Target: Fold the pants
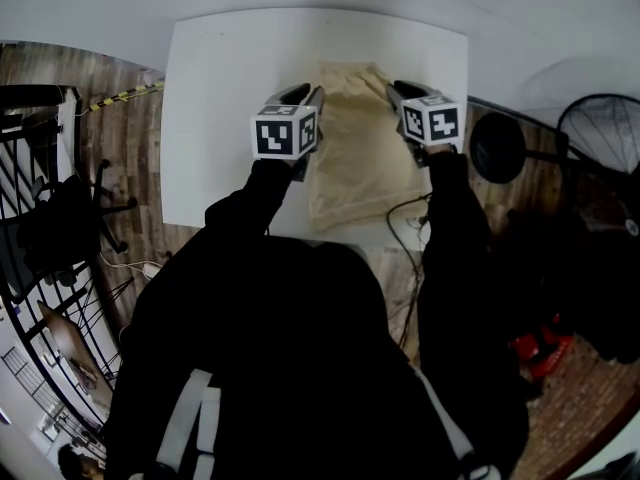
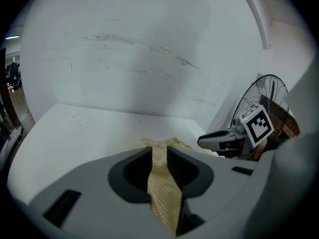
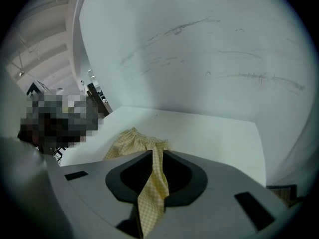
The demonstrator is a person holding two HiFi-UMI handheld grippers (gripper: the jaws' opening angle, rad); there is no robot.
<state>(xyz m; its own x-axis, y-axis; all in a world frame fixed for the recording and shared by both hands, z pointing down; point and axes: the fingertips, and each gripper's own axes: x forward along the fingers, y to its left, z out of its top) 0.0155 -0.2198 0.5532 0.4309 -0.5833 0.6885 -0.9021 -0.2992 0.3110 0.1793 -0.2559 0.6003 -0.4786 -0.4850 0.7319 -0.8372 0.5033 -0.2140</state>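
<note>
Garment: yellow checked pants point(image 1: 358, 158) lie on the white table point(image 1: 225, 98), long axis 12 to 6 o'clock.
Left gripper point(image 1: 303, 95): clenched on the pants' 9 o'clock edge, far end.
Right gripper point(image 1: 398, 90): pinching the 3 o'clock edge, level with it.
Likely fold: toward 6 o'clock.

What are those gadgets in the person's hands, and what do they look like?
Two handheld grey tools: the left tongs and the right tongs. Each carries a white cube printed with black square markers. On their inner sides, the jaws are dark grey. The person wears long black sleeves.

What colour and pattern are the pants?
The pants are pale yellow, finely checked; left gripper view shows best.
</note>
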